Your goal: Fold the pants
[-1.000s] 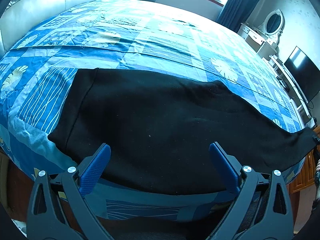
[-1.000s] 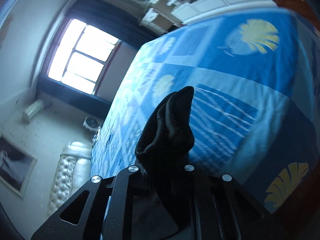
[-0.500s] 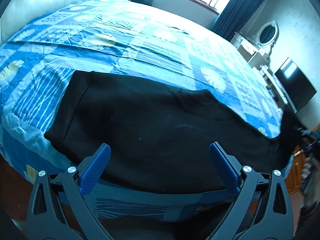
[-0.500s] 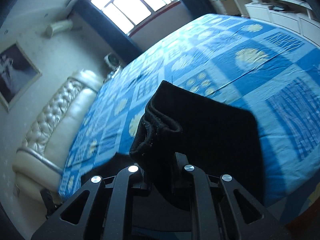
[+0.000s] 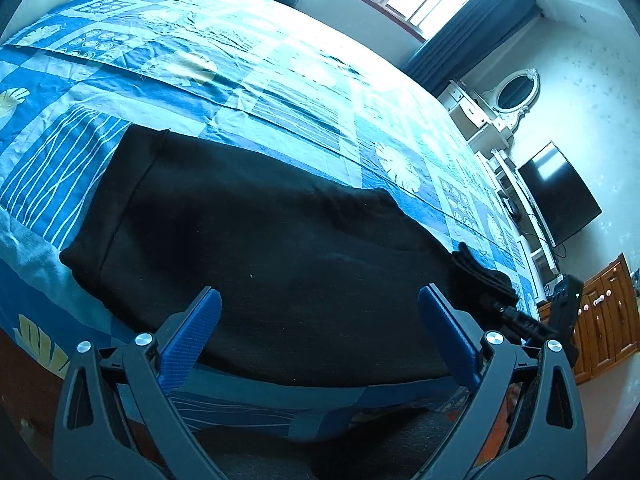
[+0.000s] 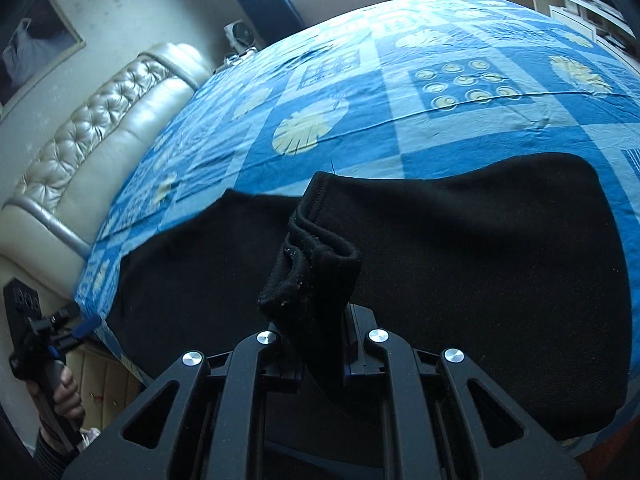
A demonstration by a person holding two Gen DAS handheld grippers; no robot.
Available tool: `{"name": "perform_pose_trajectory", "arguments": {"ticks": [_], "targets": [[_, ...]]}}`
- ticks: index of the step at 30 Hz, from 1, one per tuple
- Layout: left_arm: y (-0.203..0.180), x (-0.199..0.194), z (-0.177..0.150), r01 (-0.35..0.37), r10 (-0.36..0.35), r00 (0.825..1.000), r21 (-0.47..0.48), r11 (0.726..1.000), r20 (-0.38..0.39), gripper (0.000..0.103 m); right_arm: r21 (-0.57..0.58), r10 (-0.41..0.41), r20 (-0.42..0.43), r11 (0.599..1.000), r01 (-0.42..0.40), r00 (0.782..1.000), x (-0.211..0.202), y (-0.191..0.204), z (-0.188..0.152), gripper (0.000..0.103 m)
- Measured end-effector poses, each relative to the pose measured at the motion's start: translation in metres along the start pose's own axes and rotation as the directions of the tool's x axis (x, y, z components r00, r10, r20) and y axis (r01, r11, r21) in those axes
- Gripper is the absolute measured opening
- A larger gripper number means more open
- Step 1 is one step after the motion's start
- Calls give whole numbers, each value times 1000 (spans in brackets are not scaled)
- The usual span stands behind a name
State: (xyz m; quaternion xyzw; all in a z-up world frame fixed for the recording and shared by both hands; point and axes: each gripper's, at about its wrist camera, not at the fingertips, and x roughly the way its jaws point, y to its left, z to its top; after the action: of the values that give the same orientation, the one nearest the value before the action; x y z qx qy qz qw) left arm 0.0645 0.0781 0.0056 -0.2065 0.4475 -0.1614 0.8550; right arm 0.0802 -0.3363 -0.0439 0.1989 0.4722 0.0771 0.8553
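Across the near edge of the bed [image 5: 280, 80], black pants [image 5: 260, 248] lie flat on the blue patchwork bedspread [image 6: 460, 128], waistband to the left. Their bunched leg cuffs [image 6: 316, 264] are pinched between the pressed-together jaws of the right gripper [image 6: 320, 360], raised above the flat fabric. For a clean fold, the cuffs are best carried over to the waistband and laid edge to edge before release. The left gripper [image 5: 320, 336] hovers over the near hem with jaws spread wide, nothing between them; it could pin the crease.
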Motion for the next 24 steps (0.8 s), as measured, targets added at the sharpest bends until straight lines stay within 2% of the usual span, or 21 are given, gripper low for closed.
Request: {"name": "perform_pose_trajectory", "arguments": {"ticks": [6, 16, 24], "targets": [[1, 2, -1, -5, 5, 1000, -2, 1000, -7, 99, -117, -58, -26, 992, 54, 998, 8, 21, -11, 13], [1, 6, -3, -13, 13, 1000, 6, 1000, -22, 99, -217, -122, -46, 970, 109, 991, 21, 40, -25, 15], [2, 9, -2, -14, 14, 999, 9, 1000, -32, 99, -333, -161, -31, 932, 142, 986, 26, 66, -37, 15]]}}
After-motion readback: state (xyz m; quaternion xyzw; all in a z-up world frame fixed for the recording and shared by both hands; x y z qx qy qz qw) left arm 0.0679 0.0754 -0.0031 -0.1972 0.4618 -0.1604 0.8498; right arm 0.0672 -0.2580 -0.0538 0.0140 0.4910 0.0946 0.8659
